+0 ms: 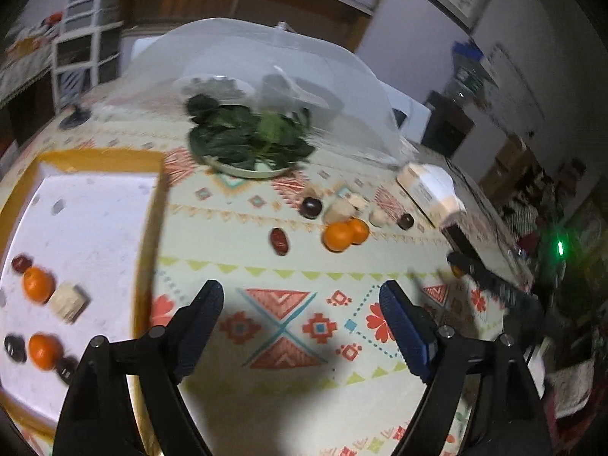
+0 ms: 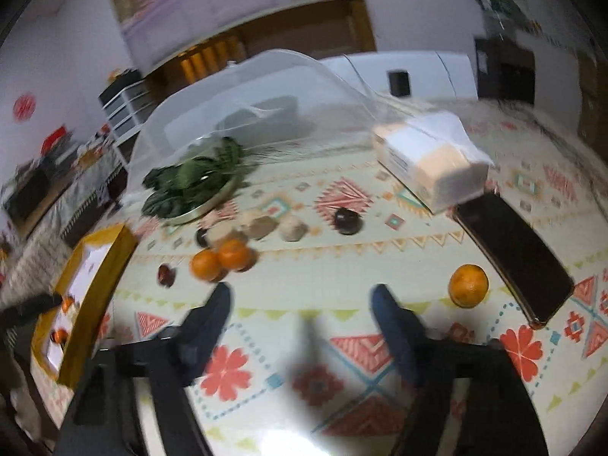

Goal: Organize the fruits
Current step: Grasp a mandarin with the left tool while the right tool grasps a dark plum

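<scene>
Right wrist view: the table (image 2: 342,326) is seen first, with a tray (image 2: 98,285) at its left edge where some fruit is already laid in rows. A phone (image 2: 513,258) lies to the right. One orange (image 2: 468,285) is seen alone, just right of and a little past the right claw (image 2: 302,292), close beside the phone. The right claw is held apart with nothing in it. In the left wrist view, the left claw (image 1: 300,292) is also held apart and empty. Two oranges (image 1: 345,233) are seen ahead of it, with a date (image 1: 279,241) to their left. The lone orange is judged nearer the right hand
</scene>
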{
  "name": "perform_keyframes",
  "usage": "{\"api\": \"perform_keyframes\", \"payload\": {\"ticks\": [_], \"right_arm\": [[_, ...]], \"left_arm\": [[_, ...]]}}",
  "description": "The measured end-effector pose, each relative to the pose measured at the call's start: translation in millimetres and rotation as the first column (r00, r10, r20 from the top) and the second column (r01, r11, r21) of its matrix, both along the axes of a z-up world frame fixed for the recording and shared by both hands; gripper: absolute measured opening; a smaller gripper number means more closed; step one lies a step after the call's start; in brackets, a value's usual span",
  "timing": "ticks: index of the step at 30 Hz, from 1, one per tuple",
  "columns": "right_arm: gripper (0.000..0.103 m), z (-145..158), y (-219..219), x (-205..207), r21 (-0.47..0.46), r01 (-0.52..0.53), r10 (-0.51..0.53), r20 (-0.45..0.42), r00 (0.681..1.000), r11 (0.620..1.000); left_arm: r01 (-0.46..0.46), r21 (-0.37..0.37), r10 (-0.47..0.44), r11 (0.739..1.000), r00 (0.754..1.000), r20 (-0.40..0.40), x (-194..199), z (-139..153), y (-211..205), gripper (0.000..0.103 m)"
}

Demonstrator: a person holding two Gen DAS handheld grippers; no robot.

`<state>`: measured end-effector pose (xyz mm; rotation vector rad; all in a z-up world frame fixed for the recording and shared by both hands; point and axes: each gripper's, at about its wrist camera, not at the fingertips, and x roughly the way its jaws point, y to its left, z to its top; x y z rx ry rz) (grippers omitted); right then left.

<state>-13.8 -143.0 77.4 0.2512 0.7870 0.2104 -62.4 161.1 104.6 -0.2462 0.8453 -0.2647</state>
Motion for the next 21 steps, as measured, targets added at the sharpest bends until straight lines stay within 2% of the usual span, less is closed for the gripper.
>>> {"api": "perform_keyframes", "payload": {"ticks": [1,3,5,9,16,19,21], "right_arm": [[0.074,-2,-4,8,0.013,0.010,-0.010,-0.007,1.000,1.000],[0.074,-4,-12,28,0.026,0.036,-0.035,-0.020,0.999,0.999],[0.074,-7,-13,50,0.007,0.057,-0.057,-0.032,0.998,0.998],[0.074,-21,-10,85,-0.052,0.092,-0.095,-0.067,0.993,0.994],[0.073,-45,-9,109,-0.052,0.119,-0.124,-0.112,0.986,0.992],[0.060,-43,-4,109,-0.074,0.092,-0.099,-0.093,0.991,0.993],[0.038,-46,-4,111,-0.062,0.074,-0.081,-0.104,0.991,0.995]], "left_arm": [[0.011,0.006,-0.011,1.000,1.000,0.004,2,-1,-4,0.077],[0.056,0.018,-0.056,0.998,0.998,0.008,11,-7,-19,0.055],[0.087,0.034,-0.088,0.996,0.996,0.000,22,-14,-31,0.047],[0.115,0.080,-0.115,0.990,0.993,-0.004,42,-26,-52,0.047],[0.155,0.164,-0.154,0.974,0.988,-0.019,79,-48,-80,0.047],[0.185,0.185,-0.182,0.965,0.983,-0.036,95,-59,-91,0.047],[0.203,0.196,-0.198,0.959,0.979,-0.045,103,-64,-99,0.047]]}}
